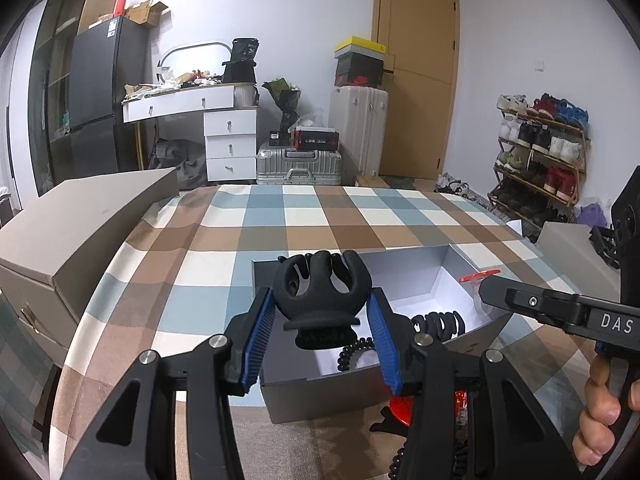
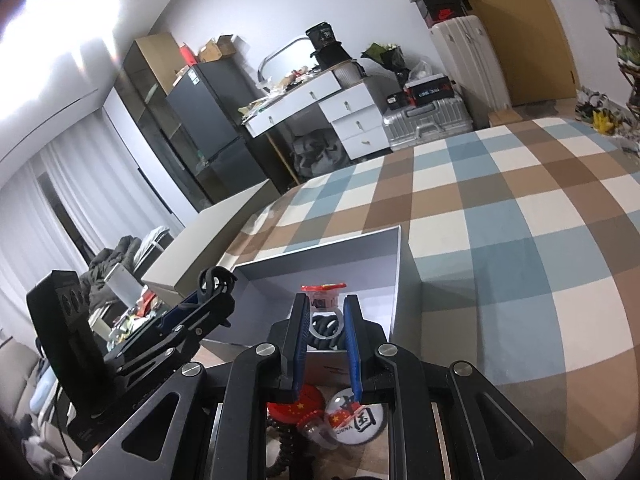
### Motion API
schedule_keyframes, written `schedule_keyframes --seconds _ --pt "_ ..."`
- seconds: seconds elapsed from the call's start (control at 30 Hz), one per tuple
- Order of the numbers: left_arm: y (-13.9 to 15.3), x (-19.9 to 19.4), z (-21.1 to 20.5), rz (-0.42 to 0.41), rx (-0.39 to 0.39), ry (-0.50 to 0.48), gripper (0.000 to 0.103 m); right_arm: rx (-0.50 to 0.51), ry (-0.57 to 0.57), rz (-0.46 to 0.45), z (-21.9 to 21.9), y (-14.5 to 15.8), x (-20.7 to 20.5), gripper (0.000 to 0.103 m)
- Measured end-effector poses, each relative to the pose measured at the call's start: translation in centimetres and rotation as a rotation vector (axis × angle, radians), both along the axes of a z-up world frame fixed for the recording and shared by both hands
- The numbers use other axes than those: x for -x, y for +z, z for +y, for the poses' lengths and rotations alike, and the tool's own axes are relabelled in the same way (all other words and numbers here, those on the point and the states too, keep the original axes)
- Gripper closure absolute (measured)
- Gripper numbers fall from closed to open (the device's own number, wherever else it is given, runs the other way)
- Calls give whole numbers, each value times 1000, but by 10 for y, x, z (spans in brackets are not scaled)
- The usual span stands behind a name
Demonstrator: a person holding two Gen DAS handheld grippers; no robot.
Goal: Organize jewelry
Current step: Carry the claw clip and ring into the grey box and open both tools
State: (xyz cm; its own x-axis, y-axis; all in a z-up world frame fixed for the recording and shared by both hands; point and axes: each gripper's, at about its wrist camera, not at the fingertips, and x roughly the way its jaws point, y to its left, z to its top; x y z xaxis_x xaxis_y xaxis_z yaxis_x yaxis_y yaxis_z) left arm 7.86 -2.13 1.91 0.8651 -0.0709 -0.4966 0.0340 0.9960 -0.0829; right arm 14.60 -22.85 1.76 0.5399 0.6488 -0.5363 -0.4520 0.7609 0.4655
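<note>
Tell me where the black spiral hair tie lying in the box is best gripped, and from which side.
Grip the black spiral hair tie across its coil from above: the grey box walls block any side approach, and it lies flat on the floor.

"DAS" reads on my right gripper (image 1: 486, 286) body; "CHINA" and 国 on round badge (image 2: 357, 420) below my fingers
</note>
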Motion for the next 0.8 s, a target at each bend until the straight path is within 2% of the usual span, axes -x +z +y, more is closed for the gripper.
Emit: schedule_keyframes --seconds 0.5,0.8 --pt "-1 0 -6 2 -32 -5 61 17 13 -2 3 0 2 87" --pt "-2 -2 -5 12 -32 0 61 28 9 -9 4 3 4 83"
